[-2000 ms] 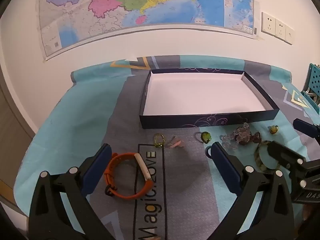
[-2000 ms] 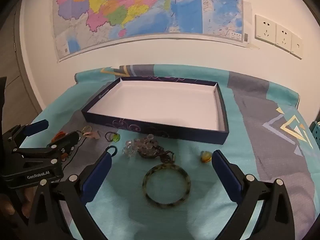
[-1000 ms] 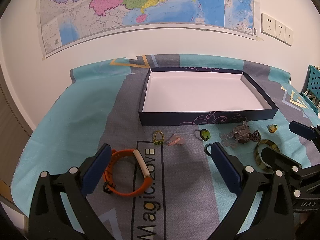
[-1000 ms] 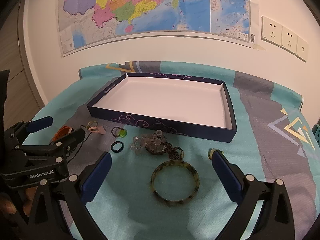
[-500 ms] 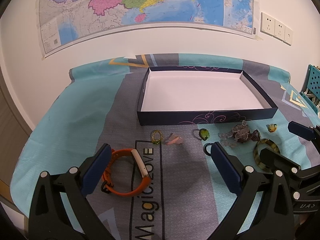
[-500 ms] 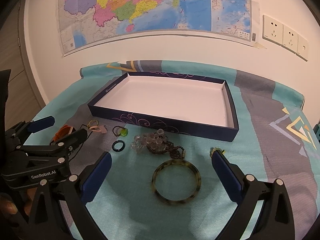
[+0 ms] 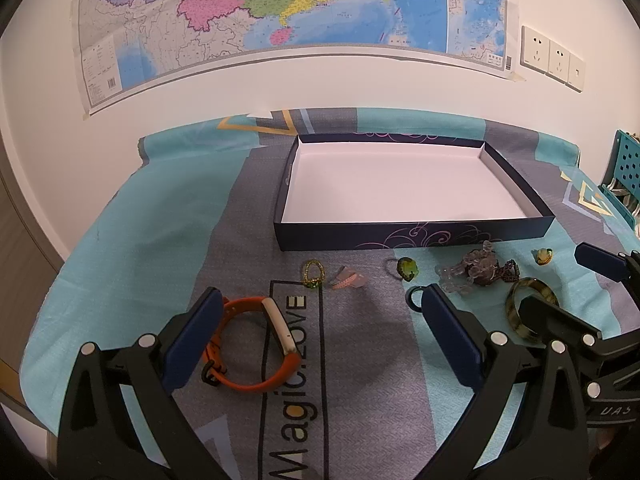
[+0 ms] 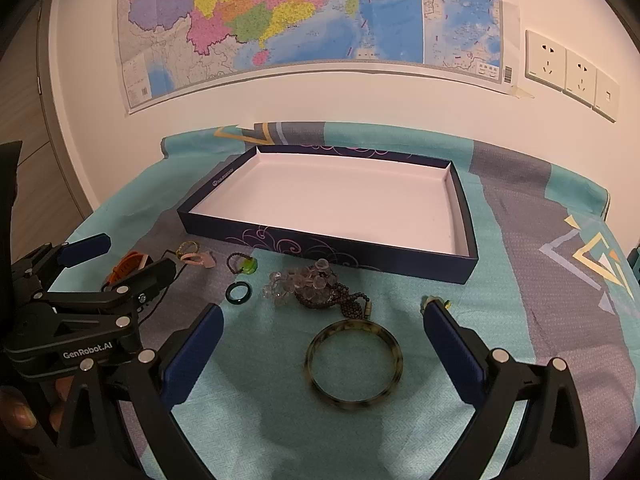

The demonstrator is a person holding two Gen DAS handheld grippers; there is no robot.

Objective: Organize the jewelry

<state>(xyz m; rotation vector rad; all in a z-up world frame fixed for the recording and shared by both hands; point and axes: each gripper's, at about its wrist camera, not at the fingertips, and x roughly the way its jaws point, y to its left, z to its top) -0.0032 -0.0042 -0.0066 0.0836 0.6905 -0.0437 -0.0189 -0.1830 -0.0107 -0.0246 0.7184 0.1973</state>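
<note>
An empty navy box [image 7: 416,232] with a white floor stands at the back; it also shows in the right wrist view [image 8: 328,244]. Jewelry lies in a row before it. My left gripper [image 7: 320,312] is open and empty, above an orange watch band [image 7: 256,344]. My right gripper [image 8: 322,330] is open and empty, above a tortoiseshell bangle [image 8: 354,364]. A bead bracelet cluster [image 8: 316,284], a dark green ring [image 8: 238,293], a green-stone ring [image 8: 245,264], a pink piece [image 7: 348,278], a gold ring [image 7: 313,272] and a yellow ring [image 7: 542,256] lie loose.
A teal and grey cloth [image 7: 160,220] covers the table. A wall with a map [image 7: 280,12] and sockets [image 8: 568,72] is close behind. A teal basket [image 7: 624,176] stands at the far right edge.
Both grippers have drawn back and risen slightly, so the box and jewelry sit a little farther off. Nothing was picked up; the jewelry has not moved.
</note>
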